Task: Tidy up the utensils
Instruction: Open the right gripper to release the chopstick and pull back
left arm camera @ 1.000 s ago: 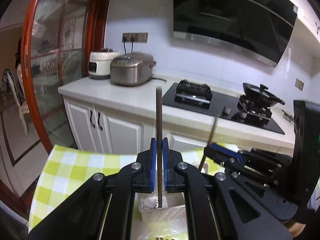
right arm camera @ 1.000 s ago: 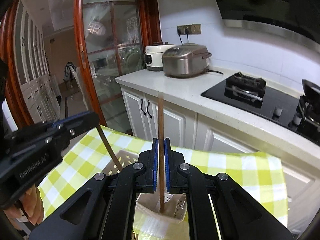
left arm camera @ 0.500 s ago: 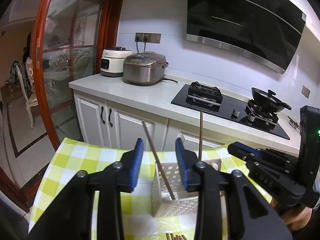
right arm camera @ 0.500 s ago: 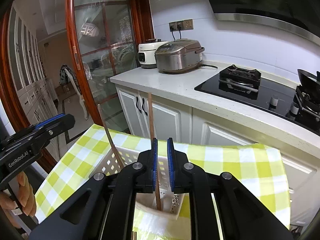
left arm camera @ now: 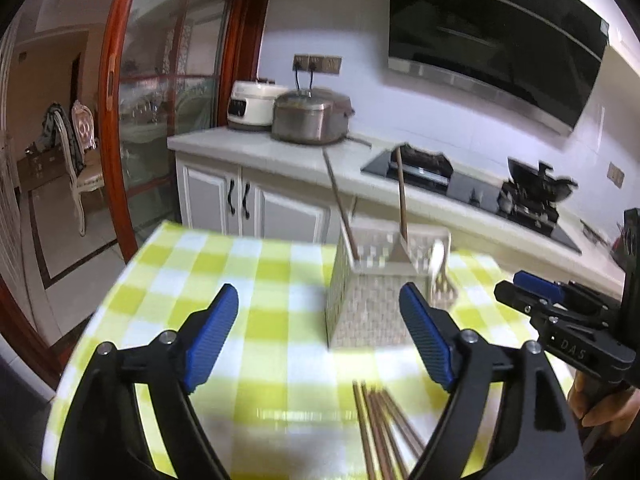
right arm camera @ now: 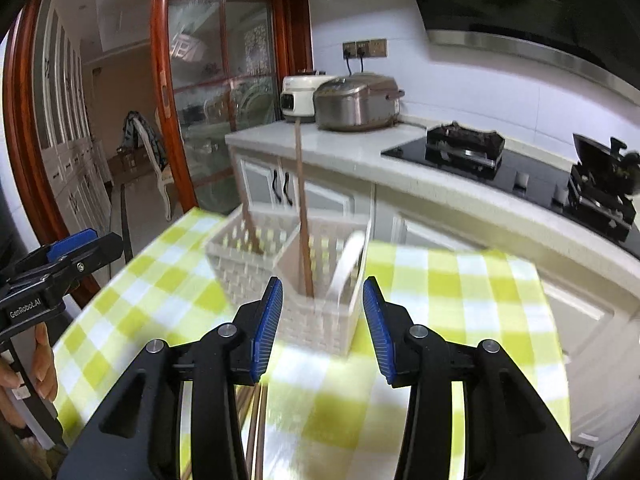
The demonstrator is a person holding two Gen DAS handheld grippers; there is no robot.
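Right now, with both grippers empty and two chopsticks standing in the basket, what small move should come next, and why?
Probably lower the left gripper, its jaws just opened with nothing between them, onto the loose chopsticks lying on the checked cloth before the white basket; they remain unsorted.

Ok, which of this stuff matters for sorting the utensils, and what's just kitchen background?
Part of the job:
- white slotted basket
- two chopsticks standing in it
- white spoon in it
- loose chopsticks on the table
- left tongs and right tongs, both open and empty

Just there:
- checked tablecloth
- rice cookers
- stove
- wok
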